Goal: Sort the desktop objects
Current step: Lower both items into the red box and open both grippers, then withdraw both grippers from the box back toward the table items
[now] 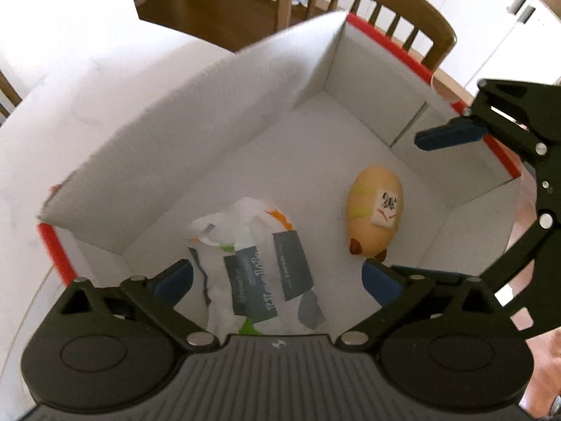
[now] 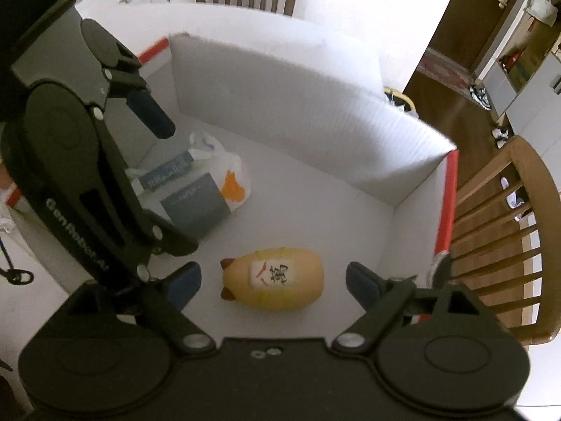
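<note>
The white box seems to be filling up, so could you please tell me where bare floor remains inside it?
Inside the white box, bare floor runs along the far wall and into the corner by the red edge, beyond the yellow toy. It is crowded on the left, where the plastic bag lies under the left gripper.

- Left wrist view looks down, close, into the white box [image 1: 210, 112], with a chair [image 1: 403, 17] beyond.
- Right wrist view looks down into the same box from the opposite side.
- Both show the yellow toy [image 1: 373, 208] and the plastic packet [image 1: 252, 266].
</note>
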Tool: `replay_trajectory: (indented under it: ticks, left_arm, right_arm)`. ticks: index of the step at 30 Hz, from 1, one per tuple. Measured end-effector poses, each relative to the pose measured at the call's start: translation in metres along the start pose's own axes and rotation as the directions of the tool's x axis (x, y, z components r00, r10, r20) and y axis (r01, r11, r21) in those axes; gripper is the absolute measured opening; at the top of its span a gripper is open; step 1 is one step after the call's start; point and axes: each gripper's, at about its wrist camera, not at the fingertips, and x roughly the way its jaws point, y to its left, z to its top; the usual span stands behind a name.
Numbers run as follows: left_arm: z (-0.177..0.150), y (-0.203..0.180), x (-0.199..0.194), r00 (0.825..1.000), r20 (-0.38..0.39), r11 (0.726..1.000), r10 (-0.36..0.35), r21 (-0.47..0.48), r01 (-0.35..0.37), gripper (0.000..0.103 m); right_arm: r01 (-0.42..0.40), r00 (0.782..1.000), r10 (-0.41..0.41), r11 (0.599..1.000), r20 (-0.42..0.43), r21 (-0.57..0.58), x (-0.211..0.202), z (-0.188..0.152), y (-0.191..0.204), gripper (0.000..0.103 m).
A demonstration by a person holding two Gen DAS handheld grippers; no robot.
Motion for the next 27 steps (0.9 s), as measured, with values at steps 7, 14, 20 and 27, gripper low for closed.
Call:
replay_trajectory:
  ticks: [7, 14, 20, 27]
  left_arm:
    - [-0.003, -0.006, -0.016, 0.997, 0.072, 0.999, 0.010, -0.042, -0.007, 0.103]
    - [-0.021, 0.010, -0.055, 0.986, 0.166, 0.998, 0.026, -0.056, -0.017, 0.103]
    - [-0.042, 0.008, -0.079, 0.967, 0.250, 0.997, 0.055, -0.060, -0.041, 0.103]
    - [-0.069, 0.001, -0.106, 0.933, 0.356, 0.998, 0.046, -0.059, -0.027, 0.103]
  right_arm:
    - [-0.010, 0.998, 0.009, 1.000, 0.068, 0.003, -0.023, 0.002, -0.001, 0.092]
    - [-0.037, 0.992, 0.037, 0.999, 0.124, -0.001, -0.057, -0.005, 0.012, 0.095]
    - [-0.043, 0.987, 0.040, 0.999, 0.158, 0.018, -0.074, -0.010, 0.023, 0.095]
    - [-0.048, 0.980, 0.037, 0.998, 0.196, 0.050, -0.093, -0.015, 0.045, 0.095]
